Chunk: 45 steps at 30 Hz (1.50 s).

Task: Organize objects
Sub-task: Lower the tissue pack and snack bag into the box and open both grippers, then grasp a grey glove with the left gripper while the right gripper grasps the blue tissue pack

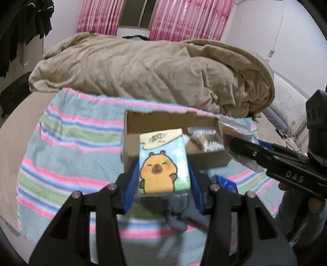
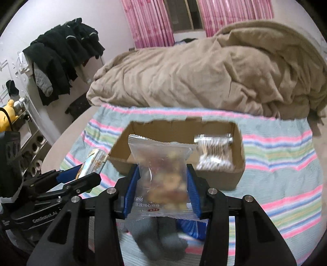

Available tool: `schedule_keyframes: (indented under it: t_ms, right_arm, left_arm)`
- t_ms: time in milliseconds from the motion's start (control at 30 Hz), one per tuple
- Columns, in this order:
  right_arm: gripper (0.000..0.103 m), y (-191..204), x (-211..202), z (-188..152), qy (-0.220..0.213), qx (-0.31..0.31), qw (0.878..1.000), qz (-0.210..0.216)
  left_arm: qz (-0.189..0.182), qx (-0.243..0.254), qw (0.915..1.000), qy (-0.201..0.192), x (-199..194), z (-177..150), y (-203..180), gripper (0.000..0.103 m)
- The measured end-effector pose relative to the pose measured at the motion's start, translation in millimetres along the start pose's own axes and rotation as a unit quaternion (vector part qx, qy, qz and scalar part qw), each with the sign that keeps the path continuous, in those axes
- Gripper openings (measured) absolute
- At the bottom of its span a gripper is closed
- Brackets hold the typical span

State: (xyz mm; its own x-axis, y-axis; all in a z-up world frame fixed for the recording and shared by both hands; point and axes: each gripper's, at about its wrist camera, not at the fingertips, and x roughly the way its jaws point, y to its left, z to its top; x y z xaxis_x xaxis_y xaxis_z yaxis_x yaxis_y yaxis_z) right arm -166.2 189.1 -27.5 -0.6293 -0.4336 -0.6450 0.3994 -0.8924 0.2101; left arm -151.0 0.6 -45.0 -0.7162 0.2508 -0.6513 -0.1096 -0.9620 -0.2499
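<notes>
The left gripper is clamped on a tissue pack printed with a cartoon capybara, its blue pads pressing both long sides; the pack stands upright just in front of the cardboard box, overlapping the near wall in the left wrist view. The right gripper pinches a clear snack bag — nuts or dried fruit show through the film — held above the box's near edge. In the left wrist view it reaches in from 3 o'clock, the bag at the box's right end.

The box sits open on a striped towel spread over the bed. Inside, toward 2 o'clock in the right wrist view, lies a packet of cotton swabs. Below the held items, at 6 o'clock, a pair of grey socks rests on the towel, with a blue packet just beside them, partly hidden by the gripper. A rumpled tan blanket is heaped behind the box at 12 o'clock — pink curtains hang beyond it.
</notes>
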Motion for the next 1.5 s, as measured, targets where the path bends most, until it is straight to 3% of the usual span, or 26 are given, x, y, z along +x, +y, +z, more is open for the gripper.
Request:
schedule_keyframes:
  t_ms: [233, 467, 533, 600, 633, 667, 733, 1233, 1500]
  right_arm:
    - [0.047, -16.0, 30.2, 24.5, 0.003, 0.002, 1.0, -0.005]
    - [0.048, -28.7, 84.1, 26.3, 0.043, 0.01, 0.999, 0.006]
    - [0.048, -30.6, 95.5, 24.9, 0.049, 0.014, 0.999, 0.003]
    - [0.051, -33.6, 102.6, 23.9, 0.052, 0.022, 0.998, -0.002]
    - [0.06, -35.3, 102.2, 23.7, 0.049, 0.026, 0.998, -0.003]
    - [0.074, -36.2, 99.9, 23.8, 0.045, 0.027, 0.999, -0.004]
    - [0.079, -36.8, 91.6, 24.2, 0.035, 0.03, 0.999, -0.005]
    - [0.079, -20.6, -12.3, 10.7, -0.014, 0.025, 0.999, -0.025]
    - [0.079, -25.9, -30.3, -27.1, -0.001, 0.03, 0.999, -0.034]
  left_arm:
    - [0.008, 0.009, 0.9999, -0.004, 37.4, 30.1, 4.7, 0.048]
    - [0.017, 0.005, 0.9994, 0.031, 92.3, 39.4, 16.7, 0.049]
    - [0.024, 0.0, 0.9986, 0.047, 104.4, 40.0, 19.4, 0.051]
    - [0.024, -0.004, 0.9988, 0.044, 103.7, 40.7, 20.3, 0.06]
    - [0.024, -0.004, 0.9989, 0.04, 100.7, 40.9, 19.4, 0.062]
    - [0.025, -0.003, 0.999, 0.036, 96.9, 41.1, 19.0, 0.066]
    - [0.026, -0.005, 0.9993, 0.027, 85.9, 41.7, 18.2, 0.069]
    - [0.001, 0.008, 0.9999, -0.007, -9.3, 18.6, -13.0, 0.07]
    - [-0.001, 0.015, 0.9995, 0.028, -2.2, -15.4, -18.1, 0.07]
